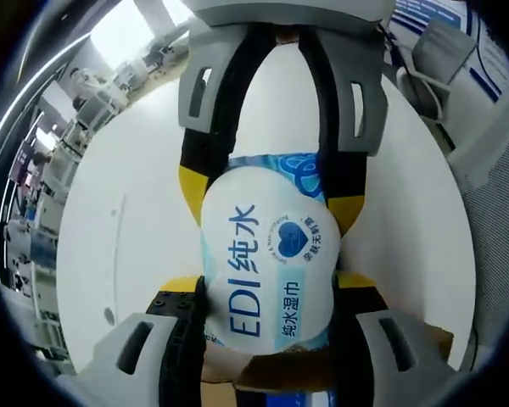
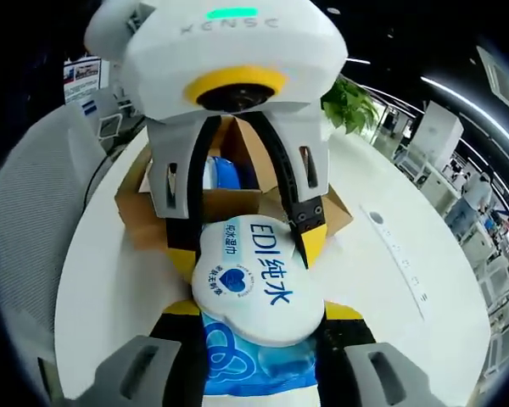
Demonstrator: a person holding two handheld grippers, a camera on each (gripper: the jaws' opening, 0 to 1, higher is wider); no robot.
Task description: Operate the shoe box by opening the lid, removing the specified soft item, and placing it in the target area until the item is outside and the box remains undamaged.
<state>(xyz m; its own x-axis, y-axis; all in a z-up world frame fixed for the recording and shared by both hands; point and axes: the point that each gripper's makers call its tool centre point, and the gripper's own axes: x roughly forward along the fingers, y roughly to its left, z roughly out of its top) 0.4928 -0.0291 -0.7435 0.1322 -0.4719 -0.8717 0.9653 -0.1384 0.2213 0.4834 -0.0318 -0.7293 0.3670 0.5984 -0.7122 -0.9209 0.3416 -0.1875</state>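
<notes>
A soft pack of wet wipes (image 1: 267,254), white and blue with "EDI" printed on it, hangs above the white table. My left gripper (image 1: 270,284) is shut on its near end, and my right gripper (image 1: 271,195) comes in from the top and pinches the far end. In the right gripper view the wipes pack (image 2: 246,292) sits between my right gripper (image 2: 261,309) and the facing left gripper (image 2: 246,246). Behind it stands the brown cardboard shoe box (image 2: 237,203), open, with a blue item (image 2: 225,174) inside. A corner of the shoe box (image 1: 428,339) lies under my left gripper.
The round white table (image 2: 390,280) has bare surface to the right of the box. A grey chair (image 2: 42,212) stands at its left edge and a green plant (image 2: 352,106) beyond it. Another grey chair (image 1: 492,170) is at the table's right side.
</notes>
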